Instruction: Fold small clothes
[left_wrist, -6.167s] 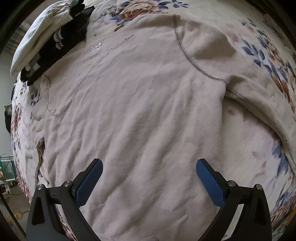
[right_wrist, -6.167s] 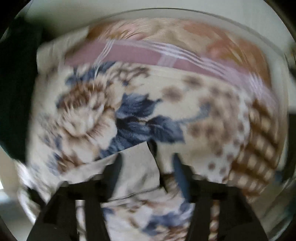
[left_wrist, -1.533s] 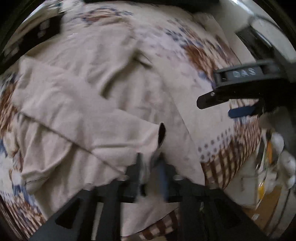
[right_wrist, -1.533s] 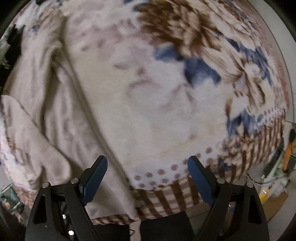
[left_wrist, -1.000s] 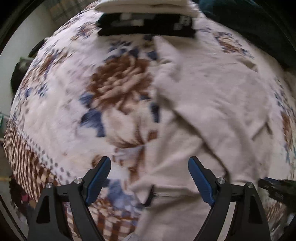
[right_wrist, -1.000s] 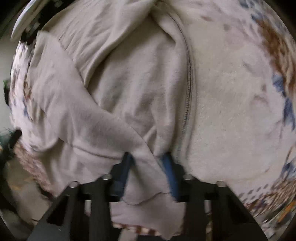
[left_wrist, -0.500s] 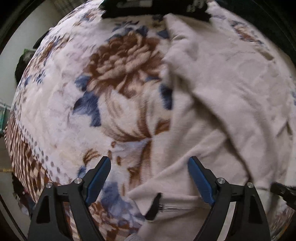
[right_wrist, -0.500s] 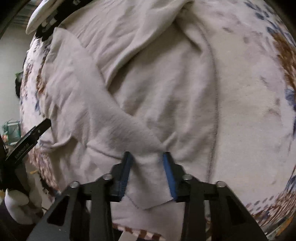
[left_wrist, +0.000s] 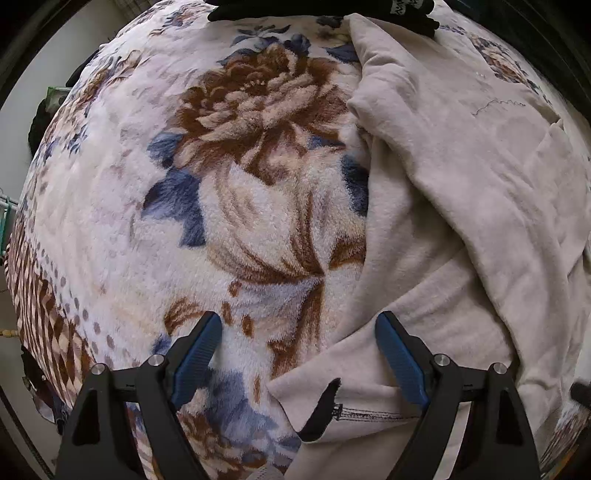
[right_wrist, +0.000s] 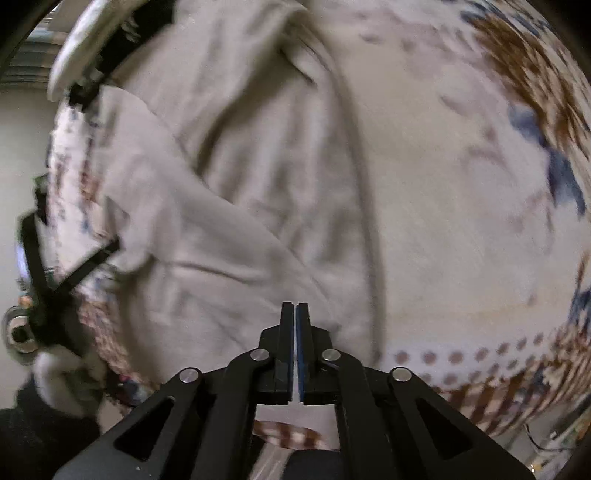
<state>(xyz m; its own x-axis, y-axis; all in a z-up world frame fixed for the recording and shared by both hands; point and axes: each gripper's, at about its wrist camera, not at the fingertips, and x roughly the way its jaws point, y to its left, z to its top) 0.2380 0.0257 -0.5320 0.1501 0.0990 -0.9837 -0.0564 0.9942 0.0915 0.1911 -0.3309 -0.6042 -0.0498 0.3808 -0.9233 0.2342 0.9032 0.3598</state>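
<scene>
Since the previous views the left gripper (left_wrist: 297, 334) has come down closer over the floral blanket (left_wrist: 207, 192), and the right gripper (right_wrist: 295, 332) has drawn its jaws almost together.

The beige sweatshirt (left_wrist: 461, 177) lies partly folded on the blanket, one sleeve laid diagonally across its body; its long axis runs from the dark stack of folded clothes (left_wrist: 406, 11) at the far edge down toward the near edge of the blanket. Taking the sweatshirt's cuff (left_wrist: 332, 402) as reference: the left gripper stands directly above it, jaws wide and holding nothing, the cuff lying low between the two fingers and nearer the right-hand blue pad (left_wrist: 400, 360). The left gripper is the nearer tool by a clear margin.

The right gripper's jaws are closing, pads nearly touching; whether an edge of fabric is pinched between them cannot be determined (the view is blurred, and the pale cloth seen below the pads may only lie beneath). It sits over the sweatshirt's near hem, to the side of the cuff.
</scene>
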